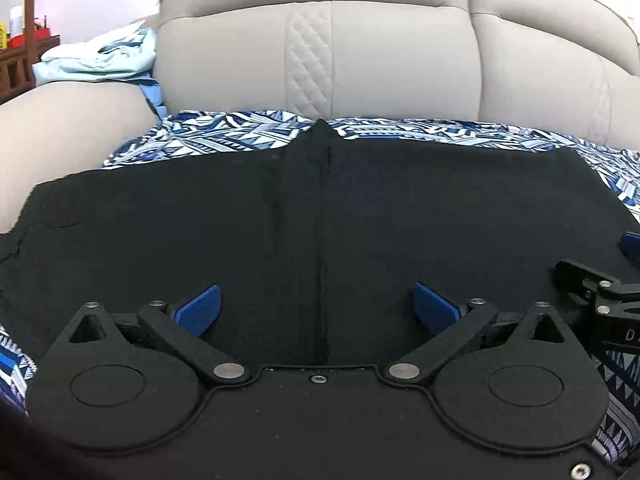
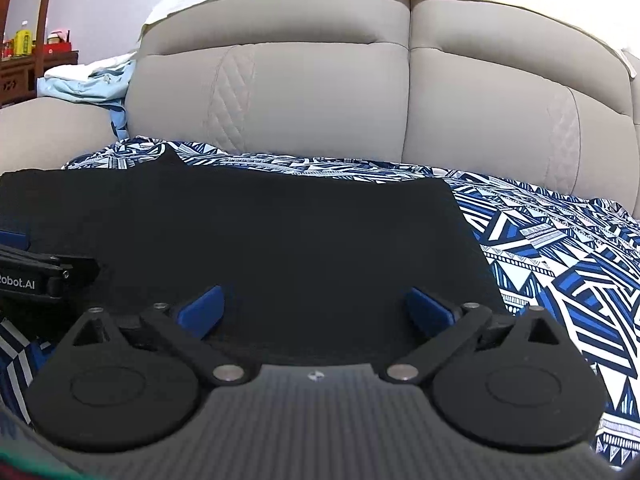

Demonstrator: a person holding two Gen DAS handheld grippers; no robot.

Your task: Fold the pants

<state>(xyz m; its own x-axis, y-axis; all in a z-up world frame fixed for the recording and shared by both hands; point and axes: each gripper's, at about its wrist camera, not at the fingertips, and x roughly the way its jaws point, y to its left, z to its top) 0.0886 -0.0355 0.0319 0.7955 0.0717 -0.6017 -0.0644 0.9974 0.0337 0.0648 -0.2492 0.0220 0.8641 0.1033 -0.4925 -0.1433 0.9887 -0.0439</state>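
Note:
Black pants (image 1: 320, 208) lie flat on a blue-and-white patterned cover (image 1: 224, 136) over the sofa seat, a centre seam running towards me. My left gripper (image 1: 316, 308) is open, its blue fingertips (image 1: 200, 312) spread just above the near edge of the pants. In the right wrist view the pants (image 2: 260, 232) fill the left and middle, their right edge over the cover (image 2: 560, 248). My right gripper (image 2: 316, 308) is open over the near right part of the pants. Each gripper shows at the side of the other's view: the right one (image 1: 600, 292), the left one (image 2: 36, 272).
The beige sofa backrest (image 1: 360, 60) rises right behind the pants. The sofa arm (image 1: 60, 132) is at the left, with a pale blue garment pile (image 1: 96, 60) on it. A wooden shelf with small items (image 2: 24, 52) stands at the far left.

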